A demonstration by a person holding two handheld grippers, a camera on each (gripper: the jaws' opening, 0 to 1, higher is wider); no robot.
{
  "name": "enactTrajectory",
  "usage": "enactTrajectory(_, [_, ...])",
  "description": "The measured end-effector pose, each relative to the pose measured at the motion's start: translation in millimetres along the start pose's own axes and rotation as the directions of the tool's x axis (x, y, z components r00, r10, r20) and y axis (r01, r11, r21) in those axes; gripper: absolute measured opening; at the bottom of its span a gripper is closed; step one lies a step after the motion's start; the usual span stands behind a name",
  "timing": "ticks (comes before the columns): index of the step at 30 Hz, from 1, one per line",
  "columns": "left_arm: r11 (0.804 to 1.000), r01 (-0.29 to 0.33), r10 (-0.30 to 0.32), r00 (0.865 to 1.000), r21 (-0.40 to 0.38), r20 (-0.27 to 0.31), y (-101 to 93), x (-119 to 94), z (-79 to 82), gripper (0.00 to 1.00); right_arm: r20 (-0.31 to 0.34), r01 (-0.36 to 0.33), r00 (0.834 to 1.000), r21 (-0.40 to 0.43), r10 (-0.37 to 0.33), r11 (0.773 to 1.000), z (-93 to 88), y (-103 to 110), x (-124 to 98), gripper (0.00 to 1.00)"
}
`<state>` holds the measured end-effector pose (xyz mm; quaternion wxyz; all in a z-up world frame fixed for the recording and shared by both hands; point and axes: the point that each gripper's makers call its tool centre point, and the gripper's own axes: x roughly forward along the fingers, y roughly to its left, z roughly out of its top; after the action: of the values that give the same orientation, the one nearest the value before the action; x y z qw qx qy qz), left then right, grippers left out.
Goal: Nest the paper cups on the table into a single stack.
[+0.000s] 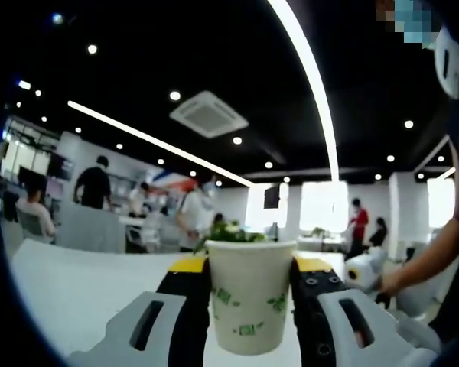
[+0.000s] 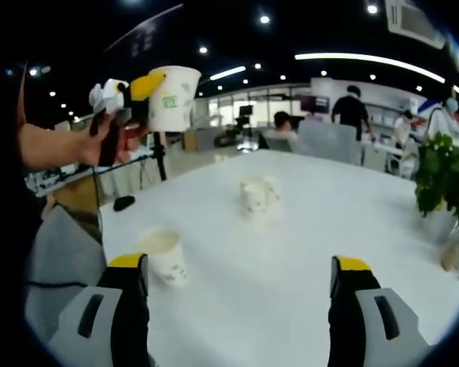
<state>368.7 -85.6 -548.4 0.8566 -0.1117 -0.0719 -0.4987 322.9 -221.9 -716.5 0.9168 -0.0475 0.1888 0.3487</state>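
In the left gripper view, the left tongs (image 1: 250, 287) pinch a white paper cup with green print (image 1: 250, 294) upright between their yellow-tipped jaws, lifted above the white desk (image 1: 76, 287). In the right gripper view, the right tongs (image 2: 239, 279) stand spread wide with nothing between them, low over the desk. Just beyond the left jaw a second paper cup (image 2: 166, 256) stands upright on the desk. Farther out, near the desk's middle, sits another paper cup (image 2: 255, 196); whether it is one cup or more I cannot tell. A potted plant (image 2: 442, 176) stands at the right edge. Up at the left, a person's hand (image 2: 107, 139) holds the left tongs with the printed cup aloft.
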Motion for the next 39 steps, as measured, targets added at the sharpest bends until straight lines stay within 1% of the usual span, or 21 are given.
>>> enactTrajectory(4, [1.000, 0.002, -0.002, 1.000, 0.006, -0.008, -2.8, 0, -1.2, 0.39, -0.003, -0.003, 1.000, -0.002, 0.003, 1.000, -1.1, 1, 0, 0.97])
enactTrajectory(8, [1.000, 0.005, -0.005, 1.000, 0.009, -0.003, -7.3, -1, -1.0, 0.39, -0.002, -0.003, 1.000, -0.001, 0.003, 1.000, -1.1, 2, -1, 0.97])
enactTrajectory(10, [1.000, 0.000, 0.000, 1.000, 0.011, -0.012, -8.9, -1, -4.2, 0.40, -0.002, -0.004, 1.000, -0.001, 0.004, 1.000, -1.6, 2, -1, 0.97])
enactTrajectory(16, [1.000, 0.009, -0.009, 1.000, 0.019, 0.000, -19.5, -1, -3.9, 0.40, -0.007, -0.003, 1.000, 0.000, 0.003, 1.000, -3.9, 3, -2, 0.97])
enactTrajectory(21, [1.000, 0.016, -0.016, 1.000, 0.015, -0.004, -26.9, -3, -7.2, 0.40, -0.007, -0.003, 1.000, 0.002, 0.003, 1.000, -5.7, 4, -2, 0.97])
enactTrajectory(24, [1.000, 0.018, -0.018, 1.000, 0.024, -0.016, -30.2, -5, -10.1, 0.40, -0.008, -0.004, 1.000, 0.002, 0.004, 1.000, -6.5, 5, -2, 0.97])
enactTrajectory(39, [1.000, 0.018, -0.018, 1.000, 0.006, 0.018, -37.9, -11, -4.5, 0.39, -0.015, -0.011, 1.000, 0.001, 0.011, 1.000, -9.3, 9, 1, 0.97])
